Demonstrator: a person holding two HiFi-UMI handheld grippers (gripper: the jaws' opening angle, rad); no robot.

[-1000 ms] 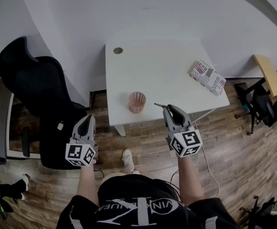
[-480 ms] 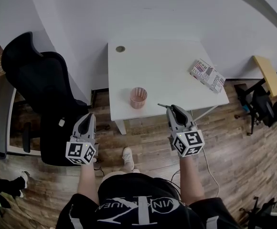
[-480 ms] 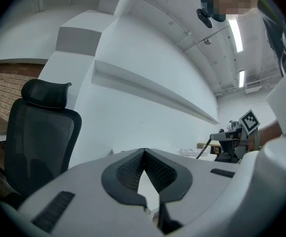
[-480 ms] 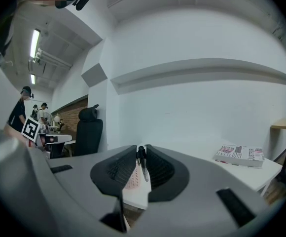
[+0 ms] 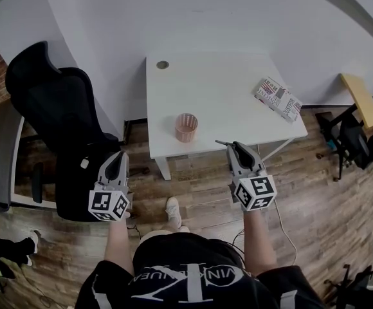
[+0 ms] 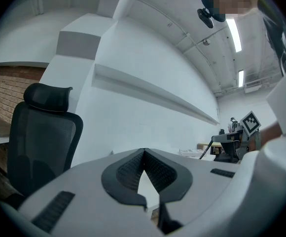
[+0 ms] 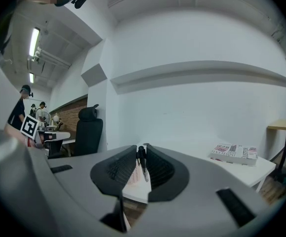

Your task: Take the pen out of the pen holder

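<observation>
A pink mesh pen holder (image 5: 186, 127) stands near the front edge of the white table (image 5: 218, 95). My right gripper (image 5: 233, 147) hangs just off that edge, to the right of the holder, and is shut on a dark pen (image 5: 222, 143) that sticks out to the left of its tip. In the right gripper view the pen (image 7: 142, 159) is pinched between the pads, with the holder (image 7: 132, 174) seen low behind them. My left gripper (image 5: 118, 158) is over the wooden floor, left of the table, shut with nothing in it (image 6: 143, 154).
A black office chair (image 5: 51, 108) stands left of the table, close to the left gripper. A printed book (image 5: 278, 98) lies at the table's right corner and a round cable grommet (image 5: 163, 64) at its far left. A yellow-topped side table (image 5: 360, 98) is at the far right.
Both grippers have drawn back from the table; the right one, first over the table's front edge, now hangs off it. The pen stays in the right jaws.
</observation>
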